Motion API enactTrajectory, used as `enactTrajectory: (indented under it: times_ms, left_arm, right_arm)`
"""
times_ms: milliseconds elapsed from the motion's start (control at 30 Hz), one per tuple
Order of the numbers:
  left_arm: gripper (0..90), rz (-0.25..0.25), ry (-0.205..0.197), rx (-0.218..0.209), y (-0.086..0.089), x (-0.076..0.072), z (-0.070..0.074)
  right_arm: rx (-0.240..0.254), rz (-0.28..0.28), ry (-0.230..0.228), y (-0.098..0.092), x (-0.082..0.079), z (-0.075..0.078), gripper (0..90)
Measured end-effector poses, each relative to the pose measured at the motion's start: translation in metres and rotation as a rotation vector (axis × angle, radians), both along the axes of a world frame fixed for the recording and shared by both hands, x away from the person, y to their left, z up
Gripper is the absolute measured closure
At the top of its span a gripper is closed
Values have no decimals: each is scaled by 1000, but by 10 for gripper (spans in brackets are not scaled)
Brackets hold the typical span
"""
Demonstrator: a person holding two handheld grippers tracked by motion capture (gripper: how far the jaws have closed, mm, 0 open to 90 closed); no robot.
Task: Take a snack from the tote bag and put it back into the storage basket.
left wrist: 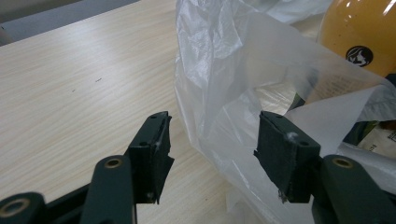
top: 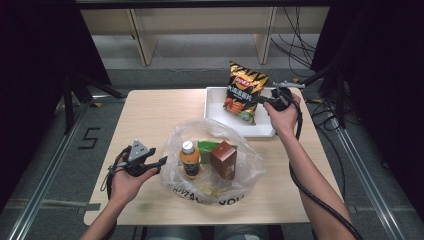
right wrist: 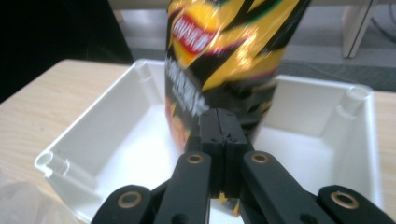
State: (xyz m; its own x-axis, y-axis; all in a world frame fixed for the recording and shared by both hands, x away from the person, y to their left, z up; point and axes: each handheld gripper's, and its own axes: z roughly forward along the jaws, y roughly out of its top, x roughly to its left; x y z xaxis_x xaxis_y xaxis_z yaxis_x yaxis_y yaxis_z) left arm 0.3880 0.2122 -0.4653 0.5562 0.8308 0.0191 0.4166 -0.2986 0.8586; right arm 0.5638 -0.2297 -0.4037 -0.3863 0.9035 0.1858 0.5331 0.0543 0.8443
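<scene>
So the wooden bench [top: 150, 112] carries everything here. Biggest thing on it is the clear plastic bag [top: 212, 165], slumped near the middle of the front edge, mouth open, with an orange drink bottle [top: 189, 159], a brown box [top: 223, 159] and a green packet [top: 208, 147] sitting inside it. Next down is the white tray [top: 216, 107], up by the far right corner of the bench.

The chip bag [top: 243, 92] (yellow and black stripes, red logo) stands more or less upright over the tray, its lower end down inside it and its top sticking above the far edge of the bench. The right gripper [top: 263, 101] comes in from the right side and has it pinched: in the right gripper view the two black jaws are pressed flat together with only the chip bag's thin edge [right wrist: 224, 70] caught between them, the bag rising straight up past the tips.

The left gripper [top: 161, 162] sits near the front left corner, just beside the plastic bag. Its jaws are about half open, holding nothing; a loose flap of the plastic [left wrist: 224, 93] lies in the gap and against the right-hand jaw.
</scene>
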Motion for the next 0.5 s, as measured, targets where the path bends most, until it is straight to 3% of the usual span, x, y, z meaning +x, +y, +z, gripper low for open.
enactTrajectory:
  times_ms: [100,167,400,467,500]
  left_arm:
    - [438,-1,0,2,0,0,0]
    - [439,1,0,0,0,0,0]
    - [440,-6,3,3,-1,0,0]
    - [440,-2,3,7,-1,-1,0]
    - [440,-3,2,6,-1,-1,0]
  right_arm:
    - [12,9,41,8,1,-10,900]
    - [-20,28,35,8,4,-17,900]
    - [-20,45,80,19,8,-35,900]
    - [-11,39,121,23,7,-38,900]
    - [-32,55,120,24,8,-42,900]
